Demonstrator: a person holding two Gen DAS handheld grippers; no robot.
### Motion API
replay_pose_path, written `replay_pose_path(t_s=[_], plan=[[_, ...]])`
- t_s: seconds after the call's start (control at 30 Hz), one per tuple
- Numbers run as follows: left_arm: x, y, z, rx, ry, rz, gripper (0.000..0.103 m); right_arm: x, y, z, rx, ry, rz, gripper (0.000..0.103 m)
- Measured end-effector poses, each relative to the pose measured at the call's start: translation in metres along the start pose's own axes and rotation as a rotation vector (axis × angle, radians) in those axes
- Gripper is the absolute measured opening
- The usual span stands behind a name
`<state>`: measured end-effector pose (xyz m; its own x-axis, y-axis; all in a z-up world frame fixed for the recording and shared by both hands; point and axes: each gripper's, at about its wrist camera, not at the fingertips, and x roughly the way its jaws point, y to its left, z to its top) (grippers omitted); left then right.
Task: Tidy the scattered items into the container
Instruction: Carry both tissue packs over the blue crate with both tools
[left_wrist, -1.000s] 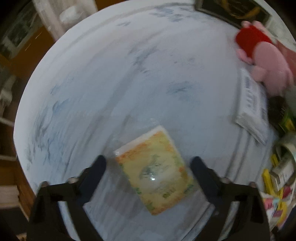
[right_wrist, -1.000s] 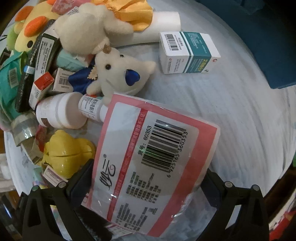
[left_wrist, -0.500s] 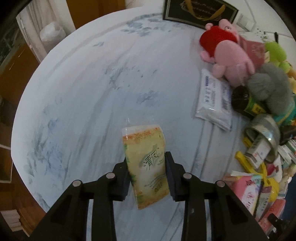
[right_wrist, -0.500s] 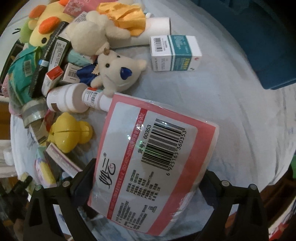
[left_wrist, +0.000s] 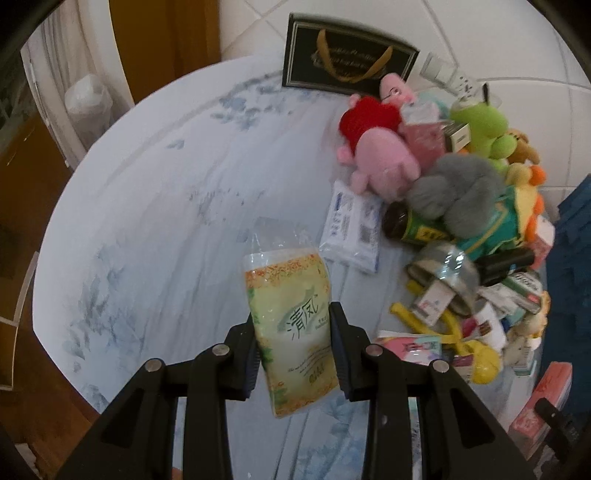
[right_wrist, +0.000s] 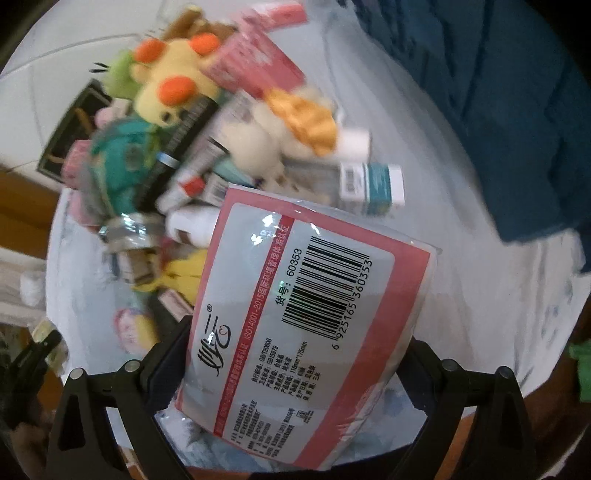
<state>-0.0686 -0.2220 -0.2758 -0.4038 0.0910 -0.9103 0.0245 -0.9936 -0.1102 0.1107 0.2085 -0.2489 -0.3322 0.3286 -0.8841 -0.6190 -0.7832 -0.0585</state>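
My left gripper (left_wrist: 293, 338) is shut on a yellow-green tissue pack (left_wrist: 291, 325) and holds it above the round white table (left_wrist: 147, 221). My right gripper (right_wrist: 299, 354) is shut on a large pink-and-white tissue pack with a barcode (right_wrist: 303, 317), lifted over the table. A heap of scattered items lies on the table: a pink and red plush (left_wrist: 380, 155), a grey plush (left_wrist: 454, 188), a green plush (left_wrist: 480, 125), a white wipes pack (left_wrist: 351, 229), a tape roll (left_wrist: 443, 266), boxes and bottles. A black gift bag (left_wrist: 347, 62) stands at the table's far edge.
A dark blue cloth-like object (right_wrist: 498, 110) lies to the right of the heap. A yellow duck plush (right_wrist: 173, 85), a cream bear (right_wrist: 266, 147) and a teal-and-white box (right_wrist: 373, 184) lie in the right wrist view. A wooden door (left_wrist: 166, 40) is beyond the table.
My left gripper closed on the yellow-green pack and lifted it off the table. My right gripper rose and pulled back with the pink pack held throughout.
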Motion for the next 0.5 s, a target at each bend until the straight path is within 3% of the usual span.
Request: replay_pose_path(t_s=[0.03, 0.1, 0.5], plan=[[-0.007, -0.002, 0.001, 0.006, -0.009, -0.006, 0.033, 0.004, 0.000, -0.022, -0.019, -0.011, 0.005, 0.098], [-0.023, -0.007, 0.004, 0.019, -0.032, -0.014, 0.033, 0.017, 0.005, -0.020, -0.052, -0.037, 0.014, 0.098], [-0.115, -0.049, 0.022, 0.101, -0.191, -0.075, 0.033, -0.075, 0.007, 0.014, -0.251, -0.214, 0.101, 0.098]])
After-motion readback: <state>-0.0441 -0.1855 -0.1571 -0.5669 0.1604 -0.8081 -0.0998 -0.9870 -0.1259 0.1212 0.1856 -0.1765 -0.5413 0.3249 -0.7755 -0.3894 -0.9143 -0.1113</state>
